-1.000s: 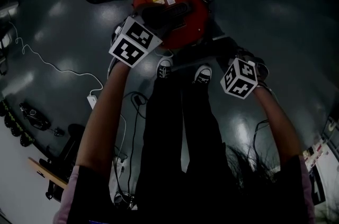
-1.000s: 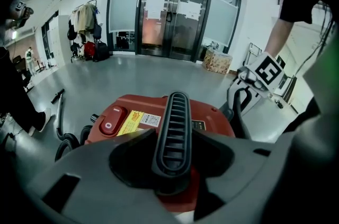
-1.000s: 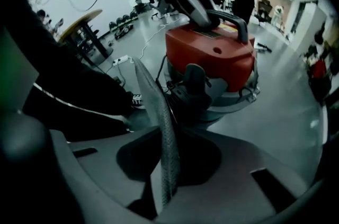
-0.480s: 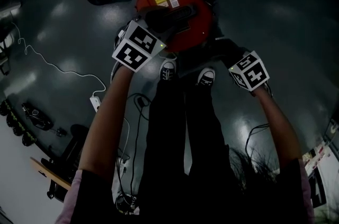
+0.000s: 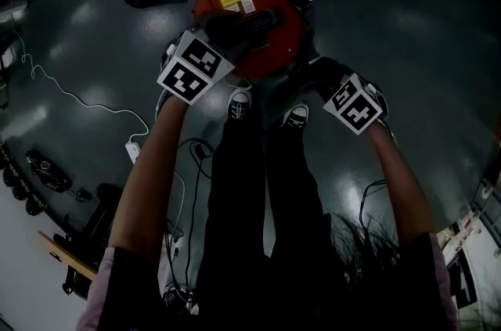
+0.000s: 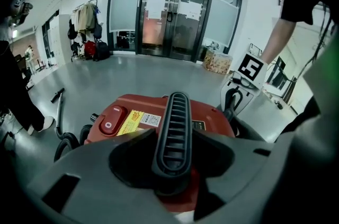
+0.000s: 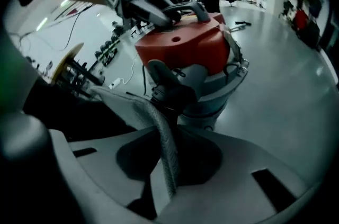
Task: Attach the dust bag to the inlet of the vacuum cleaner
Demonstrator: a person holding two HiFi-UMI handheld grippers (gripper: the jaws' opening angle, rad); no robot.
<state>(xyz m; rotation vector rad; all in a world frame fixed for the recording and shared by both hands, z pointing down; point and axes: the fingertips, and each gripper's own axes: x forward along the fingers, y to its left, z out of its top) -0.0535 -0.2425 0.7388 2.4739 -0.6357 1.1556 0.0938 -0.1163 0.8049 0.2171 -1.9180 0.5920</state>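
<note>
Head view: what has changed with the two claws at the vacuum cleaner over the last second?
The right claw has rolled about its own axis, so its marker cube shows turned. It took hold of nothing new and stays shut on the dust bag. The left claw stays clamped on the handle, and the vacuum cleaner sits as before.

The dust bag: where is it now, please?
The dust bag is central in the right gripper view, pinched in the right gripper, running up to the inlet of the vacuum cleaner.
</note>
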